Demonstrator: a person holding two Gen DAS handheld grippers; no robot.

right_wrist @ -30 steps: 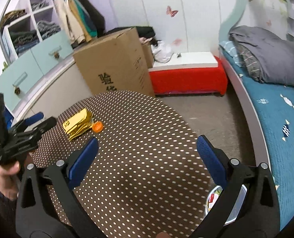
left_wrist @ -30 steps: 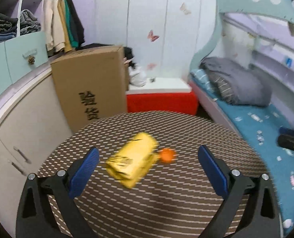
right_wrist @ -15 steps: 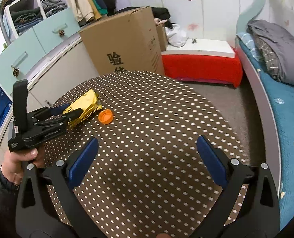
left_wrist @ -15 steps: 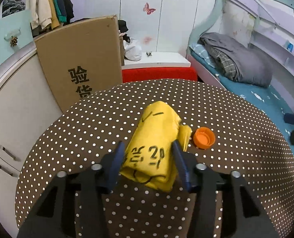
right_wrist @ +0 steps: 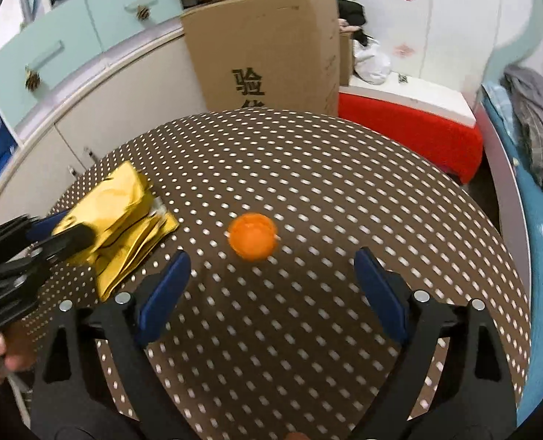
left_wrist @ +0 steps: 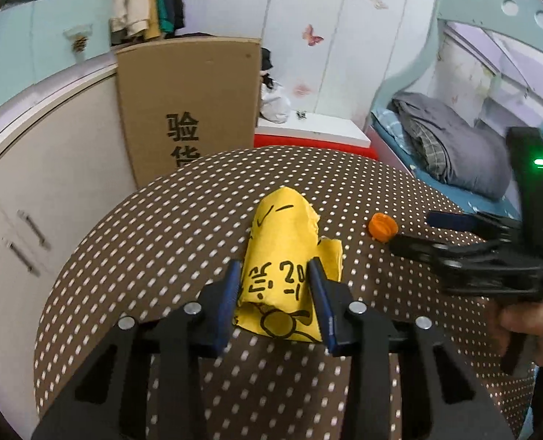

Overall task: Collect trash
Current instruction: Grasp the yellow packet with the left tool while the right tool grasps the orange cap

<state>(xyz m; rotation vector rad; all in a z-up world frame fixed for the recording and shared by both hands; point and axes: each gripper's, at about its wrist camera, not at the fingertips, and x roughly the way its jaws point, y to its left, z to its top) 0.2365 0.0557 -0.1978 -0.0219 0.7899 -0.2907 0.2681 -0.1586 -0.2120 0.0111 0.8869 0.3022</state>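
Printed in black on the cardboard box (left_wrist: 187, 110): 验, with 货 partly hidden below. Hand-drawn on the yellow wrapper (left_wrist: 282, 253): "20" among unreadable strokes.

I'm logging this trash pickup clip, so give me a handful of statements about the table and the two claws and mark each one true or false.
1. The left claw is clamped on the yellow wrapper. True.
2. The orange bottle cap is held by the right claw. False: it lies free on the polka-dot table, ahead of the open fingers.
3. The cap rests on top of the wrapper. False: it sits beside it, apart.
4. A cardboard box stands behind the table. True.
5. The table is bare wood. False: brown covering with white dots.
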